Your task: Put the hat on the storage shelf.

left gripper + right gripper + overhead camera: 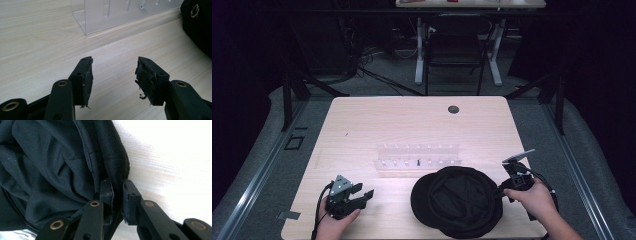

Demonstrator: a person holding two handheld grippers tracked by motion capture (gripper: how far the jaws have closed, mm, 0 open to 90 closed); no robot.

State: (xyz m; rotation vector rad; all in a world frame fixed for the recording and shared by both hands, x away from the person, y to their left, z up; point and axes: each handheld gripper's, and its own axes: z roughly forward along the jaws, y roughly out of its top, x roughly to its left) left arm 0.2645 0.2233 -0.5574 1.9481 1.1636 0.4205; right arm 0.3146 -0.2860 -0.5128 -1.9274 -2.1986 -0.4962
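In the high view a black cap (457, 201) lay upside down at the lower centre-right of the frame, near the front edge of the light wooden table (362, 120), its hollow facing up and its brim toward the left. The right gripper (503, 188), held by the person's right hand (537, 197) at the lower right of the frame, met the cap's right rim. The right gripper view gave the detail the high view lacked: the two black jaws were pinched together on the rim of the cap (50, 162), a fold of fabric caught between them, with a stitched seam running up the wrinkled cloth and bare tabletop to the right.

The left gripper (368, 195) sat at the lower left of the high view, well apart from the cap. The left gripper view showed its jaws spread wide over bare wood, nothing between them, worn padding fraying at the inner faces. At the top of that frame stood a clear plastic rack (120, 12), and the cap's edge (197, 27) showed at the upper right with a brass eyelet (195, 10). In the high view the rack (418, 155) lay just behind the cap, mid-table.
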